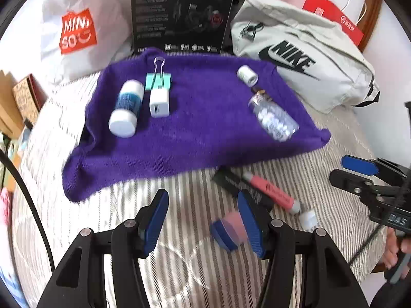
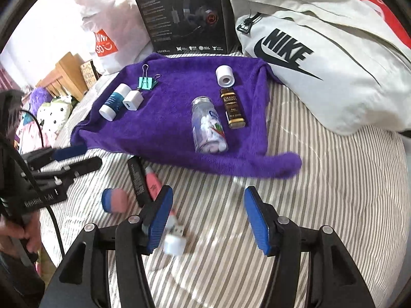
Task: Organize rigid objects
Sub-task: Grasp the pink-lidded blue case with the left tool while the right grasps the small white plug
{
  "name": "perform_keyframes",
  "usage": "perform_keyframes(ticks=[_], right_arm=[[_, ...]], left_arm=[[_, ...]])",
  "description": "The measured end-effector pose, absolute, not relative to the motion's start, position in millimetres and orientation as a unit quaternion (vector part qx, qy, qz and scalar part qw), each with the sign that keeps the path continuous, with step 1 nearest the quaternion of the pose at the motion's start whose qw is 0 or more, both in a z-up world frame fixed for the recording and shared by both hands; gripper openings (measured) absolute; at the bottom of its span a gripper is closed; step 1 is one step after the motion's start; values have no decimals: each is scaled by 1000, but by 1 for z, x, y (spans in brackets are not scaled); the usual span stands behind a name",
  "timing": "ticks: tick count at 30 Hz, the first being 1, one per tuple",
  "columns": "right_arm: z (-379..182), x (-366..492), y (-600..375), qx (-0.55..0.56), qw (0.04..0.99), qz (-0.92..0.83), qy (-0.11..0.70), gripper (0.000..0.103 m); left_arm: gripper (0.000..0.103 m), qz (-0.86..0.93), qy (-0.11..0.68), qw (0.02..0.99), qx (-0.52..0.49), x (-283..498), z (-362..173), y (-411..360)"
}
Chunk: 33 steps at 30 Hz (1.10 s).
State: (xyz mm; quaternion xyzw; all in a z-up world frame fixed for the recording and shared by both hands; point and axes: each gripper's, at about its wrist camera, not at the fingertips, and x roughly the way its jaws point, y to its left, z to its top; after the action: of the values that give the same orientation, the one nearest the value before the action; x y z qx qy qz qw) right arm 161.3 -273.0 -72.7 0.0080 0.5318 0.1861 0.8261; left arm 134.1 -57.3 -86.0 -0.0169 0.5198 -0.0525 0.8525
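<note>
My left gripper [image 1: 203,220] and right gripper [image 2: 208,220] both hang spread and empty over the striped bed [image 2: 321,205]; bottles and clips lie on the purple towel [image 2: 174,118], pink tube [image 2: 152,183] near its front edge.

My left wrist camera looks forward and down along its own tool [image 1: 203,220] from low over the striped bed cover [image 1: 179,269], facing the purple towel [image 1: 195,138] spread ahead, with the right tool [image 1: 359,165] entering at its right edge. My right wrist camera sits at a similar low height, slightly further right, facing the same way; its tool [image 2: 208,217] frames the foreground and the left tool [image 2: 68,152] shows at its left edge. Both views share the purple towel [image 2: 169,125], the pale grey Nike bag [image 1: 305,69] and the black printed box [image 1: 179,12] behind.
</note>
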Motion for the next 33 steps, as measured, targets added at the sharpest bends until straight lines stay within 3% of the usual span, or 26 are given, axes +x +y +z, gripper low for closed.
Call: perform_keyframes(ticks=[8, 24, 26, 28, 33], right_arm=[[-86, 125, -284, 58, 815, 176, 550, 57], [-99, 101, -266, 47, 808, 182, 558, 57], [-102, 102, -261, 39, 808, 185, 558, 56], [-107, 102, -258, 34, 804, 188, 564, 53], [-115, 102, -253, 29, 803, 193, 564, 41]], left_arm=[[55, -52, 546, 836, -18, 132, -114, -76], [54, -57, 540, 839, 22, 112, -119, -62], [51, -67, 543, 836, 22, 113, -120, -63], [37, -74, 540, 838, 29, 112, -121, -66], [35, -72, 526, 845, 63, 108, -123, -75]])
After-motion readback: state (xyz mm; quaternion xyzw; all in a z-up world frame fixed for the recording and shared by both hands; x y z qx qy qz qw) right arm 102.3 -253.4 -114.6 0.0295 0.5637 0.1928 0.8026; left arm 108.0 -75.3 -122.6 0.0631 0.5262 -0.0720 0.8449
